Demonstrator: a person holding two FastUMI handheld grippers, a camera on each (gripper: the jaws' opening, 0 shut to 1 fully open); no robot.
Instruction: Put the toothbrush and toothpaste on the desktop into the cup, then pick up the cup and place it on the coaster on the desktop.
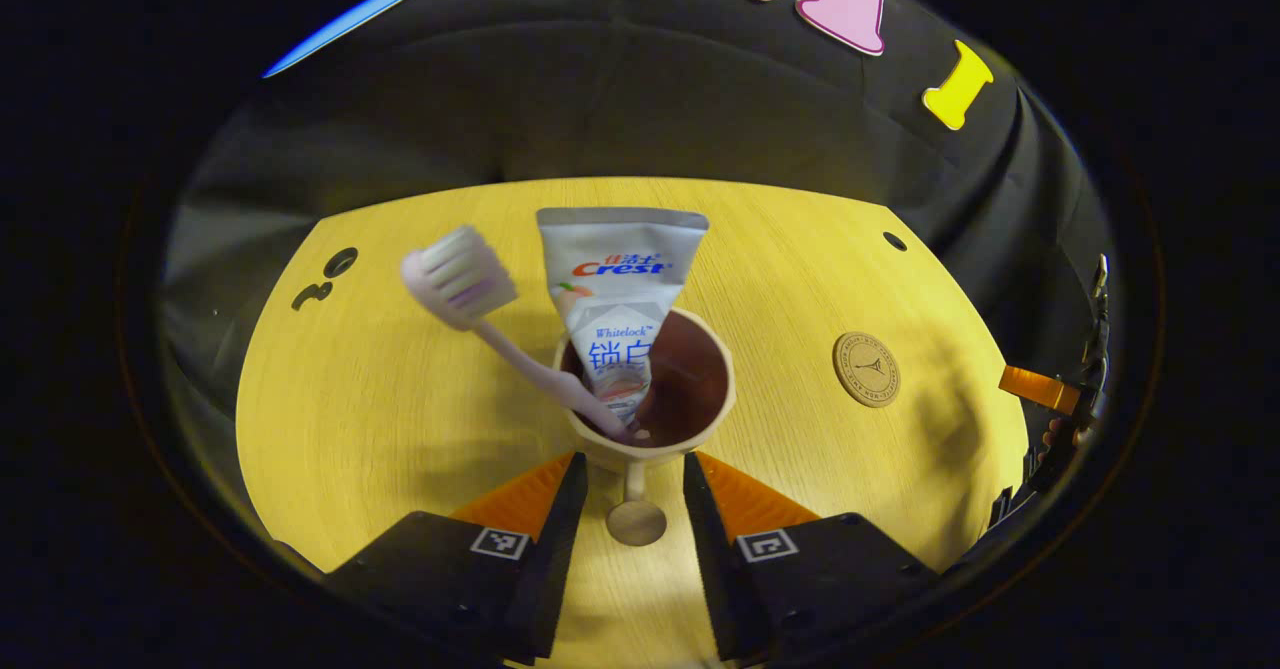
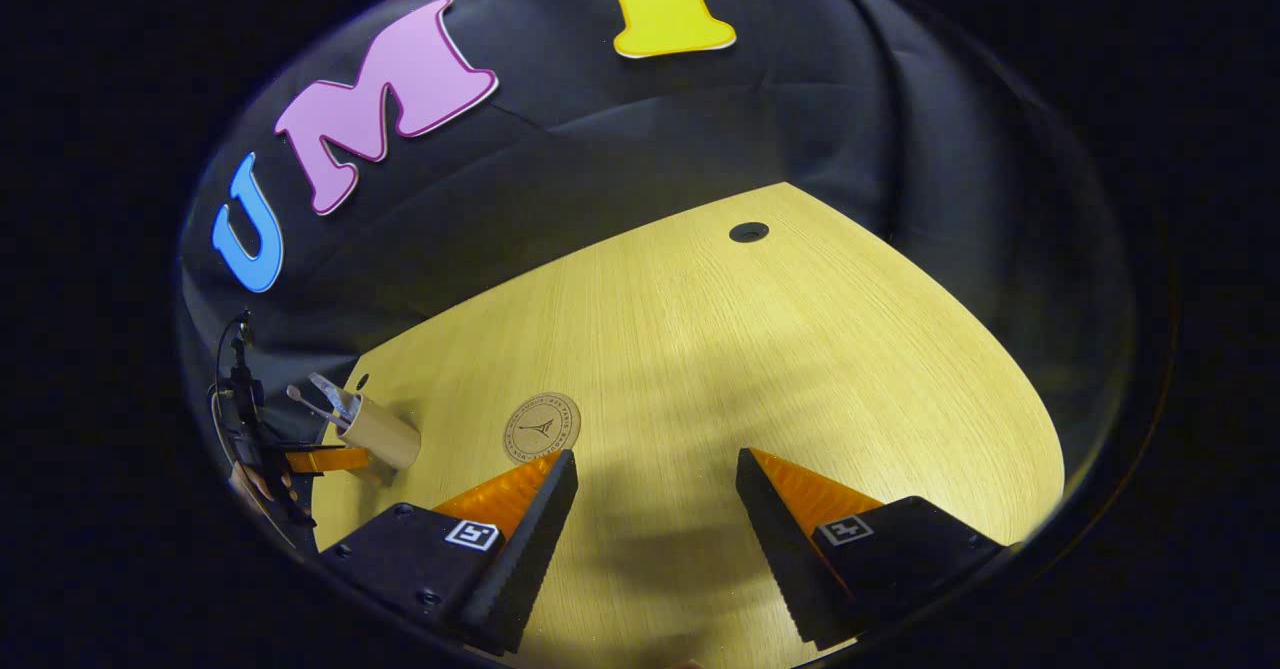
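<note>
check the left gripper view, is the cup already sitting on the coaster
No: the cup, holding the toothbrush and toothpaste, stands on bare desktop, apart from the coaster.

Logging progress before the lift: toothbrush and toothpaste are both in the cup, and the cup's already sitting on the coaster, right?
Not quite. In the left gripper view the toothbrush and toothpaste are in the cup, but the cup stands on the bare desktop, apart from the coaster.

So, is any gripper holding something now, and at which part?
Nothing is held. The left gripper is open, its fingers either side of the cup handle without touching. The right gripper is open over the desktop.
</note>
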